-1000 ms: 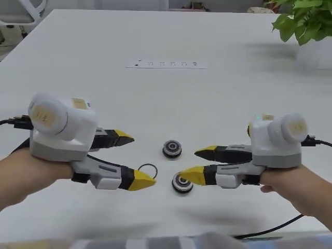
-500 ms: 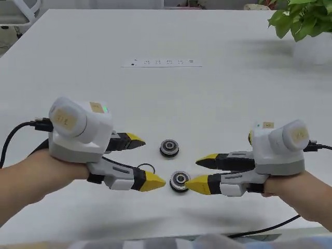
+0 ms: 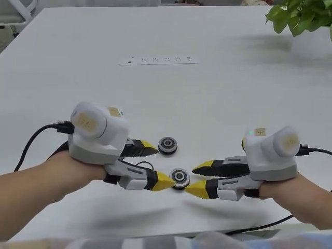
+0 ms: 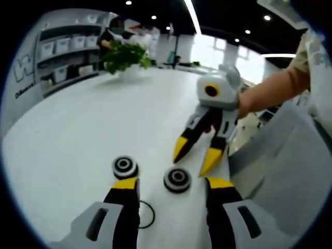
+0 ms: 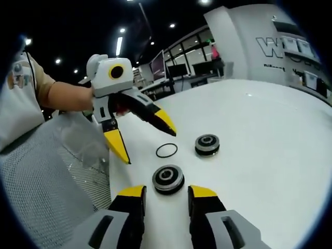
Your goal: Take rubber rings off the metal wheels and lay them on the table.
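Note:
Two small metal wheels with black rubber rims lie flat on the white table (image 3: pixel 218 88): the far wheel (image 3: pixel 167 146) (image 4: pixel 125 167) (image 5: pixel 207 144) and the near wheel (image 3: pixel 179 177) (image 4: pixel 177 179) (image 5: pixel 168 179). A loose black rubber ring (image 3: pixel 142 166) (image 4: pixel 145 215) (image 5: pixel 166 150) lies on the table by the left gripper's jaws. My left gripper (image 3: pixel 158 166) (image 4: pixel 172 184) (image 5: pixel 146 141) is open, its yellow tips just left of the near wheel. My right gripper (image 3: pixel 193 178) (image 5: pixel 167 192) (image 4: pixel 193 161) is open too, facing that wheel from the right. Neither holds anything.
A flat white socket strip (image 3: pixel 158 60) is set into the table's far middle. A potted plant (image 3: pixel 301 15) (image 4: pixel 127 57) stands at the far right corner. Cables (image 3: pixel 31 148) trail from both grippers near the table's front edge.
My left gripper has moved right and nearer the near wheel, over the loose ring. The right gripper has shifted slightly toward the same wheel. Both stay open.

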`<state>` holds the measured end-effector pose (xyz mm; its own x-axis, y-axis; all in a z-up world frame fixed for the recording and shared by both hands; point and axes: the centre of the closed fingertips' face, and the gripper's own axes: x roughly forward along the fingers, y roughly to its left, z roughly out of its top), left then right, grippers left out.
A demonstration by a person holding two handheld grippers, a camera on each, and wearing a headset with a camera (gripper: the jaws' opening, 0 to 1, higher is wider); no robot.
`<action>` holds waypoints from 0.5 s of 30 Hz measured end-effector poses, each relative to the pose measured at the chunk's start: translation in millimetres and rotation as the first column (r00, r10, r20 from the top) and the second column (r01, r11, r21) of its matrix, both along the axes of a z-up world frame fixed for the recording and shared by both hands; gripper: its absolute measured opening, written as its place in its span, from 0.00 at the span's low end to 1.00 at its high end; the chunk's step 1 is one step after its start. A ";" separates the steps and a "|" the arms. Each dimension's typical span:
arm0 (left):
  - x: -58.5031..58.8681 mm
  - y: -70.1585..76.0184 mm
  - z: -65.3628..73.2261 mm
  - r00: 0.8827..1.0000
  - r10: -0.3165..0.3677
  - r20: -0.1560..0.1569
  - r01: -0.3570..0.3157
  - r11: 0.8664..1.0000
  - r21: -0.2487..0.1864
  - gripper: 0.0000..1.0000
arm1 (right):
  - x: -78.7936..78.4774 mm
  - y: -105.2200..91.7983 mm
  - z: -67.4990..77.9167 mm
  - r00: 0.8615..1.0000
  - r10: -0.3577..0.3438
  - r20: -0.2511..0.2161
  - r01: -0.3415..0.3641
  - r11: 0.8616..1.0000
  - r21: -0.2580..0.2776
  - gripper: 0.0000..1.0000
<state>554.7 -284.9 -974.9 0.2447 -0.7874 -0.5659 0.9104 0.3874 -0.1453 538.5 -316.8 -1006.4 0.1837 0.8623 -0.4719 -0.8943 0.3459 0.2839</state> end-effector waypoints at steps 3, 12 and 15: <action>-1.6 -4.0 -3.7 1.000 -0.012 -0.007 0.012 1.000 0.002 0.48 | 0.3 0.6 -0.8 1.000 0.004 0.008 -0.004 1.000 -0.004 0.28; -4.1 -10.7 -12.6 0.999 -0.030 -0.017 0.030 1.000 0.010 0.41 | 1.2 3.3 -5.3 1.000 0.018 0.018 -0.018 1.000 -0.015 0.23; -4.3 -12.6 -13.1 0.999 -0.032 -0.017 0.032 0.999 0.010 0.37 | 0.9 4.6 -6.0 1.000 0.022 0.021 -0.022 1.000 -0.017 0.22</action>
<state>550.4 -297.5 -988.0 0.2101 -0.7890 -0.5773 0.9198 0.3596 -0.1568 539.4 -312.2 -1012.4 0.1749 0.8584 -0.4823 -0.9075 0.3305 0.2592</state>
